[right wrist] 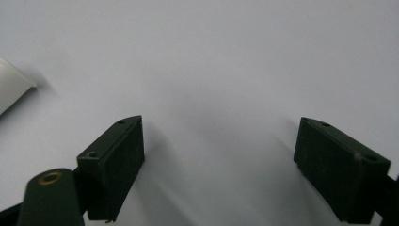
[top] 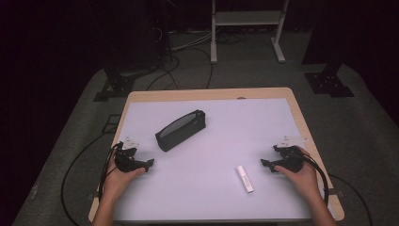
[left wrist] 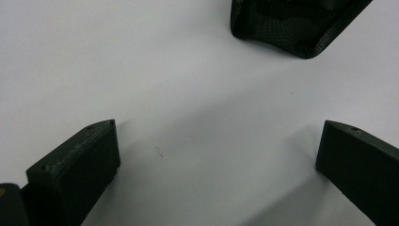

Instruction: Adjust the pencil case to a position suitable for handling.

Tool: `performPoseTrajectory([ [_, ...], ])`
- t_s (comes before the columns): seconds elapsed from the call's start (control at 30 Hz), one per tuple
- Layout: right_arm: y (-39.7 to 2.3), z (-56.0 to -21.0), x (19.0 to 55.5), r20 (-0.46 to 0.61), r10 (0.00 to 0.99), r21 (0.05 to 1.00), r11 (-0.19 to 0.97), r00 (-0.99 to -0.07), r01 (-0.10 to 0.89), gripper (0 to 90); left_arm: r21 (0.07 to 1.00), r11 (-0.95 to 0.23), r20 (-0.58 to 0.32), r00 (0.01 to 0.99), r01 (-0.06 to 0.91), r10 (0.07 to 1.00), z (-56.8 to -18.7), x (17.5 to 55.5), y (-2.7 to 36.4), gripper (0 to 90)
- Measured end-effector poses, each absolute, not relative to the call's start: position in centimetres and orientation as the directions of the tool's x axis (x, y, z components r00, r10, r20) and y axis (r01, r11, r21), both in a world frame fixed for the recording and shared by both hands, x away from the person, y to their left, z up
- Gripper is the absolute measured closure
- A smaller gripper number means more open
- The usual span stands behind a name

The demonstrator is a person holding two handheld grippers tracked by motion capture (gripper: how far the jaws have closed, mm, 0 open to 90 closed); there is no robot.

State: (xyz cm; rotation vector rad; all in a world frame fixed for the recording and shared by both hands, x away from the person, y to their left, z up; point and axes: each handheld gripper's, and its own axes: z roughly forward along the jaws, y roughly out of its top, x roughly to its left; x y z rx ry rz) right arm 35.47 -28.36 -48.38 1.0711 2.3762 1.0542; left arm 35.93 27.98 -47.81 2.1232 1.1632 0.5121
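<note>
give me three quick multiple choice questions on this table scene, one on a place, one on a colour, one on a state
1. The black pouch lies nearest to:
A the left gripper
B the right gripper
C the table's near edge

2. The small stick is:
A red
B white
C green

3. The left gripper's jaws are:
A shut on the pouch
B shut on nothing
C open

Key:
1 A, the pouch sits left of centre, above that gripper.
2 B, it looks white on the mat.
3 C, bare mat shows between the jaws.
</note>
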Motion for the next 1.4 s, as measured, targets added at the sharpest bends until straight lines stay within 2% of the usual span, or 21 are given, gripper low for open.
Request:
performPoseTrajectory([
  [0.17, -28.4, -48.4, 35.5, 0.003, 0.748, 0.74, 0.444, -0.663, 0.505, 15.6, 0.707, -0.394, 0.029, 0.532, 0.588, 0.846, -47.7, 35.8, 28.0, 1.5],
  [0.23, -28.4, -48.4, 35.5, 0.004, 0.748, 0.74, 0.444, -0.663, 0.505, 15.6, 0.709, -0.395, 0.028, 0.536, 0.585, 0.844, -47.6, 35.7, 28.0, 7.5],
  [0.4, -28.4, -48.4, 35.5, 0.004, 0.748, 0.741, 0.443, -0.663, 0.505, 15.6, 0.718, -0.393, 0.025, 0.542, 0.575, 0.84, -47.4, 35.6, 28.1, 14.7],
  [0.5, -28.4, -48.4, 35.5, 0.005, 0.748, 0.741, 0.442, -0.663, 0.505, 15.6, 0.718, -0.387, 0.016, 0.542, 0.578, 0.84, -47.3, 35.5, 28.2, 15.3],
  [0.53, -28.4, -48.4, 35.5, 0.006, 0.748, 0.741, 0.442, -0.663, 0.505, 15.6, 0.725, -0.385, 0.011, 0.549, 0.571, 0.836, -47.2, 35.4, 28.2, 19.6],
  [1.4, -28.4, -48.4, 35.5, 0.008, 0.749, 0.739, 0.442, -0.663, 0.508, 15.6, 0.795, -0.341, -0.036, 0.601, 0.501, 0.799, -43.8, 34.7, 28.1, 32.2],
])
